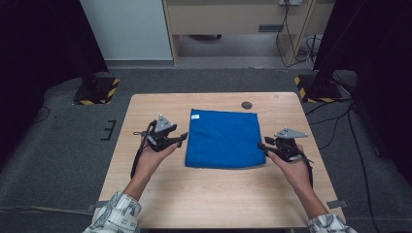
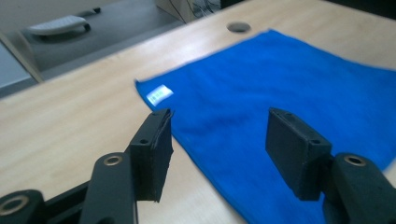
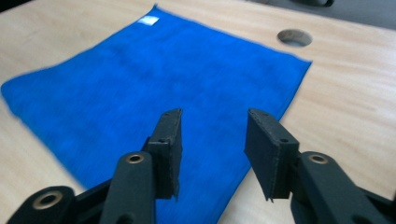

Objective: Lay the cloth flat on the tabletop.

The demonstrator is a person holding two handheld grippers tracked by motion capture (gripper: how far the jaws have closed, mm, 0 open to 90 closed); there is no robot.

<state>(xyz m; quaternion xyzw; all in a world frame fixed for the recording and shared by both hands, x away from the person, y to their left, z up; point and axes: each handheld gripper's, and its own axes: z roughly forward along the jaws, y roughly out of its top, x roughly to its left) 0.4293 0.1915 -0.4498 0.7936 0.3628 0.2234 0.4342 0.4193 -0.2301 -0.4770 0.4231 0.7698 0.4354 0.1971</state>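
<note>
A blue cloth (image 1: 223, 138) lies flat on the wooden table (image 1: 214, 194), its white label (image 1: 195, 116) at the far left corner. My left gripper (image 1: 183, 138) sits at the cloth's left edge. In the left gripper view the left gripper (image 2: 217, 126) is open, its jaws spread above that edge of the cloth (image 2: 289, 79) with nothing between them. My right gripper (image 1: 262, 147) is at the cloth's right edge near the front corner. In the right gripper view the right gripper (image 3: 212, 123) is open above the cloth (image 3: 154, 70), gripping nothing.
A round cable hole (image 1: 247, 105) is in the tabletop just beyond the cloth's far right corner. Bare wood surrounds the cloth. Black stand bases with yellow stripes (image 1: 96, 91) (image 1: 318, 90) rest on the grey floor beyond the table, with cables at the right.
</note>
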